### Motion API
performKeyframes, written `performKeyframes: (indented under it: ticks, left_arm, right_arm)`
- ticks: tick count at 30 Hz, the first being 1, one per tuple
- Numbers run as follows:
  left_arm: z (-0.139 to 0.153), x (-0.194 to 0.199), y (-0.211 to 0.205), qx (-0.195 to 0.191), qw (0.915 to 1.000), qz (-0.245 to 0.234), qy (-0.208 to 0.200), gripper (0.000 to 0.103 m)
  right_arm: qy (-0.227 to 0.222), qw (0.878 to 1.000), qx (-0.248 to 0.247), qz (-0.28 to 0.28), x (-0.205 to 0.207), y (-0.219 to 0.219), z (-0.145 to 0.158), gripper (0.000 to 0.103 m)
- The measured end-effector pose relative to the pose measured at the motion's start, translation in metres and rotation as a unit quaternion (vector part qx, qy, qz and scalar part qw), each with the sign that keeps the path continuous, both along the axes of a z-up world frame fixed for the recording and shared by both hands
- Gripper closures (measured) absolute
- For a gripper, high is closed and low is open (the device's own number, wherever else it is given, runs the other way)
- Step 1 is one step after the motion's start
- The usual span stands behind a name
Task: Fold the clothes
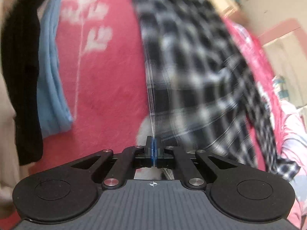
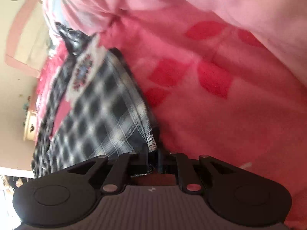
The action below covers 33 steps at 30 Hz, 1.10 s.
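Note:
A black-and-white plaid shirt [image 1: 191, 67] hangs blurred over the pink bedspread [image 1: 99, 76] in the left wrist view. Its thin edge runs down into my left gripper [image 1: 153, 143], whose blue pads are pressed together on it. In the right wrist view the same plaid shirt [image 2: 107, 115], with a white neck label [image 2: 84, 71] showing, drapes to the left. A hemmed corner of it is bunched between the fingers of my right gripper [image 2: 153, 153], which is shut on the cloth. The fingertips there are mostly hidden by fabric.
A folded blue garment [image 1: 51, 76] and a black garment [image 1: 21, 76] lie at the left on the bedspread. A pale pink blanket [image 2: 211, 19] is heaped beyond the right gripper. A cream wall with pink furniture [image 1: 284, 34] stands behind the bed.

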<state>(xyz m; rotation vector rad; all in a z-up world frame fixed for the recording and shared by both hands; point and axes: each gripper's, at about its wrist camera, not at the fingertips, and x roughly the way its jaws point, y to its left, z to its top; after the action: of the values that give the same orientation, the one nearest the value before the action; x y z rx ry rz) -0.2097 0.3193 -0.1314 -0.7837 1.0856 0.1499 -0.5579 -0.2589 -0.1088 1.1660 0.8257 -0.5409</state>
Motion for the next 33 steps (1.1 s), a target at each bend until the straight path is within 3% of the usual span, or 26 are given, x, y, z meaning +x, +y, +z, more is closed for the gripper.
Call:
performKeyframes:
  ticks: [2, 3, 5, 7, 9, 12, 14, 17, 20, 24, 28, 30, 32, 33]
  left_arm:
    - [0.003, -0.005, 0.005, -0.006, 1.0000, -0.001, 0.002, 0.093]
    - [0.006, -0.008, 0.007, -0.008, 1.0000, -0.001, 0.003, 0.086]
    - [0.019, -0.019, 0.004, 0.005, 0.9998, -0.012, -0.016, 0.083]
    - [0.036, -0.029, -0.002, 0.026, 0.9982, -0.030, -0.045, 0.079]
    - [0.053, -0.033, -0.020, 0.065, 0.9923, -0.057, -0.089, 0.074]
    - [0.073, -0.020, -0.071, 0.106, 0.9728, -0.123, -0.165, 0.072]
    - [0.078, -0.004, -0.110, 0.125, 0.9547, -0.157, -0.219, 0.072]
    - [0.074, 0.035, -0.178, 0.141, 0.9253, -0.218, -0.277, 0.072]
    - [0.058, 0.076, -0.243, 0.172, 0.8824, -0.307, -0.312, 0.072]
    - [0.027, 0.113, -0.310, 0.244, 0.7914, -0.442, -0.345, 0.072]
    - [0.001, 0.116, -0.339, 0.289, 0.6927, -0.551, -0.365, 0.072]
    - [-0.014, 0.111, -0.347, 0.322, 0.6447, -0.582, -0.376, 0.072]
    - [-0.023, 0.106, -0.349, 0.337, 0.6260, -0.584, -0.391, 0.072]
    - [-0.025, 0.106, -0.349, 0.335, 0.6311, -0.578, -0.394, 0.072]
  right_arm:
    - [0.008, 0.999, -0.032, 0.004, -0.003, 0.000, 0.014, 0.073]
    - [0.013, 0.998, -0.053, 0.006, -0.005, 0.000, 0.022, 0.071]
    - [0.016, 0.994, -0.112, 0.015, -0.008, 0.000, 0.045, 0.070]
    - [0.015, 0.983, -0.180, 0.032, -0.007, 0.002, 0.069, 0.068]
    - [0.012, 0.963, -0.258, 0.070, 0.008, 0.007, 0.092, 0.068]
    - [-0.007, 0.918, -0.361, 0.165, 0.061, 0.023, 0.110, 0.068]
    - [-0.016, 0.874, -0.422, 0.239, 0.113, 0.040, 0.110, 0.068]
    - [-0.025, 0.798, -0.499, 0.337, 0.199, 0.070, 0.093, 0.068]
    - [-0.031, 0.716, -0.558, 0.419, 0.281, 0.097, 0.068, 0.068]
    - [-0.013, 0.602, -0.629, 0.492, 0.359, 0.119, 0.022, 0.068]
    - [0.015, 0.527, -0.656, 0.540, 0.412, 0.110, -0.013, 0.068]
    - [0.027, 0.498, -0.660, 0.562, 0.427, 0.102, -0.025, 0.068]
    - [0.026, 0.486, -0.654, 0.579, 0.435, 0.095, -0.033, 0.069]
    - [0.025, 0.483, -0.650, 0.587, 0.439, 0.091, -0.037, 0.074]
